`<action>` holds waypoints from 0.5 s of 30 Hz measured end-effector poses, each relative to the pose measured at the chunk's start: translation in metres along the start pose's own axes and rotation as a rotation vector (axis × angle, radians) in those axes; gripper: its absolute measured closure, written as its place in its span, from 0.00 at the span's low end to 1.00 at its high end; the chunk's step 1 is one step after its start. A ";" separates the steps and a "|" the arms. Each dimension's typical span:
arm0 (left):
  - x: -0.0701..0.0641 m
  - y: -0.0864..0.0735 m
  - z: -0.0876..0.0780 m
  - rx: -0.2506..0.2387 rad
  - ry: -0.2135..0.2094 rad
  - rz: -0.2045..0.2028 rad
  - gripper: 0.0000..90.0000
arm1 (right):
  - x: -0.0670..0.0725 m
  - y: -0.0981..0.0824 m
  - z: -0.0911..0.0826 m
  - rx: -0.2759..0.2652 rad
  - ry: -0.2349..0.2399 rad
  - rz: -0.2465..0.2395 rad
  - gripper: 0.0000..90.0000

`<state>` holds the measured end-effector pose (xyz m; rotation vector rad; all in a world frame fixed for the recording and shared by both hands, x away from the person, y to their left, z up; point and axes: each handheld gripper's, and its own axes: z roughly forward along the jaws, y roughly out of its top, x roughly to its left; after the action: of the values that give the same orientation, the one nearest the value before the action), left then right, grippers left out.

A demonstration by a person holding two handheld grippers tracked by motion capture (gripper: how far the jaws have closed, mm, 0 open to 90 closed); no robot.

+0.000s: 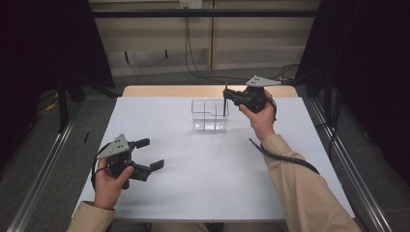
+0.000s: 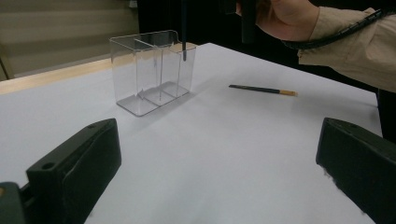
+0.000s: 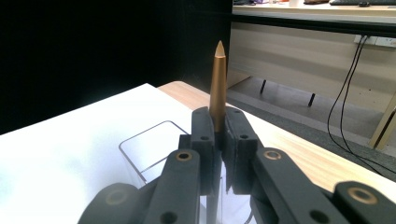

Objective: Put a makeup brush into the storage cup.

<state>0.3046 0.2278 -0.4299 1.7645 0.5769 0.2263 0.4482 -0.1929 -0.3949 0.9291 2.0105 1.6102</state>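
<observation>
Nearest you, well short of the clear organizer [image 1: 209,115], your left gripper [image 1: 149,154] rests low over the white table [image 1: 203,164] with its jaws wide apart and nothing between them. Between you and the organizer's right side lies a second pen [image 2: 263,89], flat and untouched. Over the organizer's right compartment, your right gripper [image 3: 218,140] is clamped tight on the pen [image 3: 217,84], held upright with its lower end just inside the rim. It looks light, stiff and smooth, so it may slip or swing; take it mid-barrel. The clear walls are hard to read, and the pen's lower end is hidden behind the jaws in the right gripper view.
</observation>
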 end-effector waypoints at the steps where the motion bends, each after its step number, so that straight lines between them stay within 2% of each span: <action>1: 0.000 0.000 0.000 -0.001 -0.001 -0.001 0.00 | 0.000 -0.001 0.000 0.004 0.001 -0.004 0.93; 15: 0.000 0.001 0.000 -0.001 0.001 0.004 0.00 | 0.000 -0.005 -0.003 0.009 0.003 0.004 0.93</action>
<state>0.3044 0.2277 -0.4292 1.7654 0.5741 0.2308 0.4452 -0.1957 -0.3988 0.9346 2.0209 1.6069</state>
